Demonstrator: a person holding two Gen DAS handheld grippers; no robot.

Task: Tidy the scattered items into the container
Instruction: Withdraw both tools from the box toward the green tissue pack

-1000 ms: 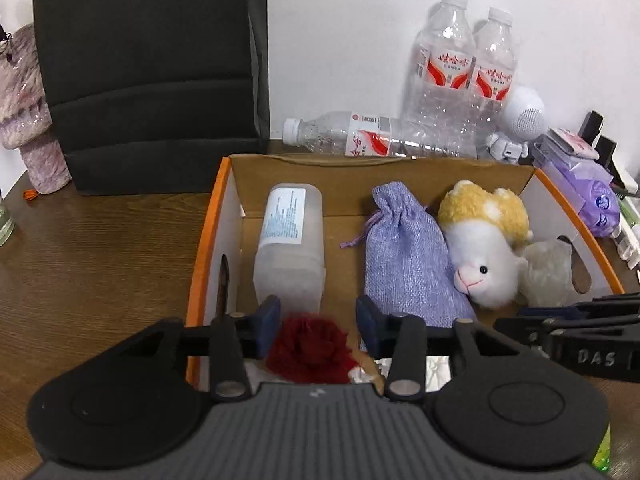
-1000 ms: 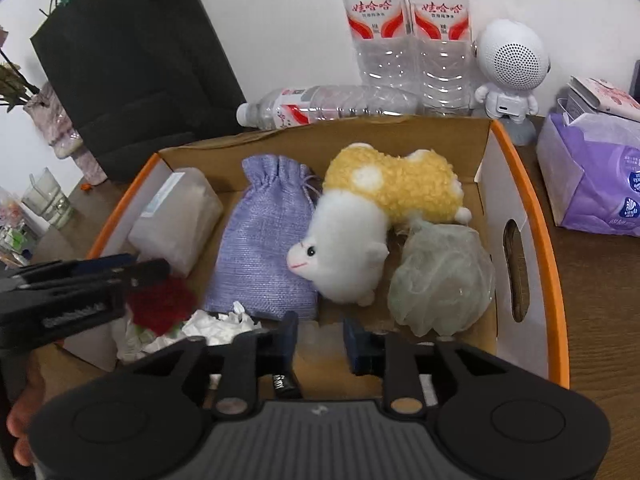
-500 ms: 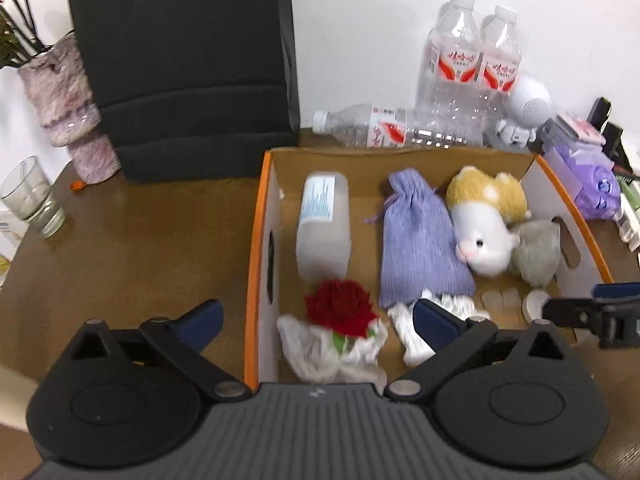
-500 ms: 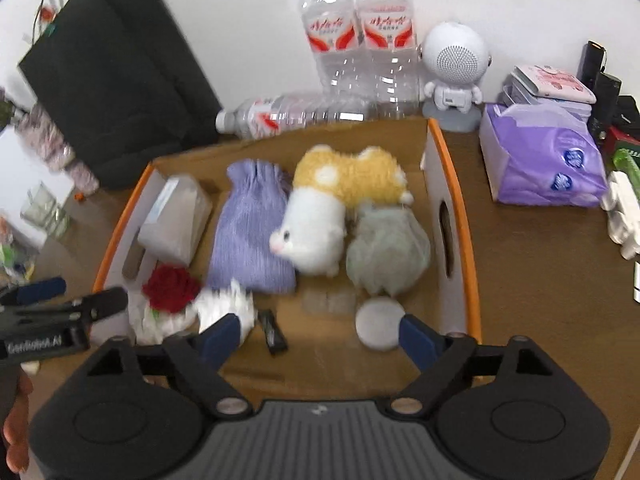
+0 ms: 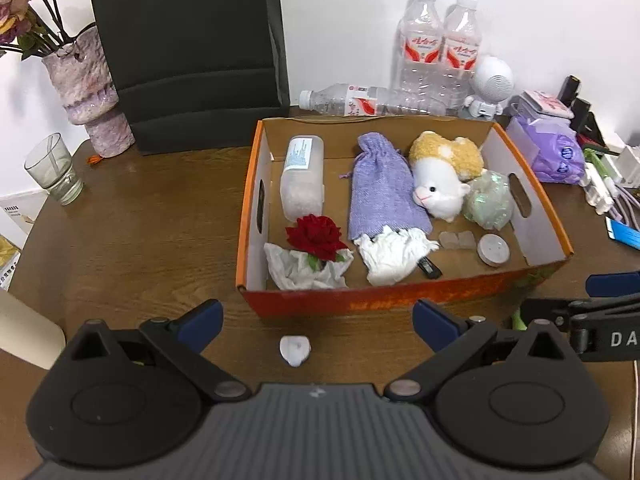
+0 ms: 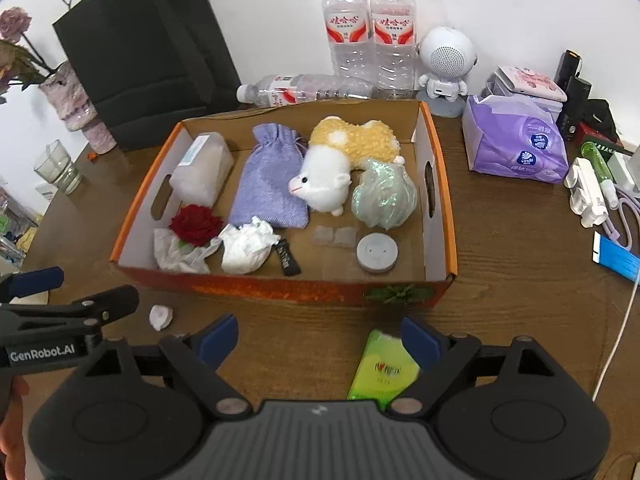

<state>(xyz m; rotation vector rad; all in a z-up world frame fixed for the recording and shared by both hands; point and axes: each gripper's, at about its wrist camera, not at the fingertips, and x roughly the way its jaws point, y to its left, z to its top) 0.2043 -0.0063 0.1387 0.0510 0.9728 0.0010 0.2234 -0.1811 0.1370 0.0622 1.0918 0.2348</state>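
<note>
**Left wrist view: both grippers hang empty before a filled box**

Left wrist view: the left gripper hangs over the brown wooden table, its blue-padded fingers spread wide with nothing between them. Just past them stands the orange cardboard box. Inside lie a frosted plastic bottle, a lilac cloth drawstring pouch, a white-and-yellow plush sheep, a pale green mesh sponge, a red rose on crumpled white paper, a wad of white tissue, a small black tag, two clear soft pads and a round white disc.

On the table in front of the box, a small white heart-shaped piece lies between the left fingers' tips.

From the right wrist view, the right gripper also stands spread and empty. A green tissue packet lies on the table below it, close by the right-hand finger. A green sprig rests against the box's front wall.

Behind the box are clear plastic water bottles, a black paper bag and a purple wipes pack.
</note>
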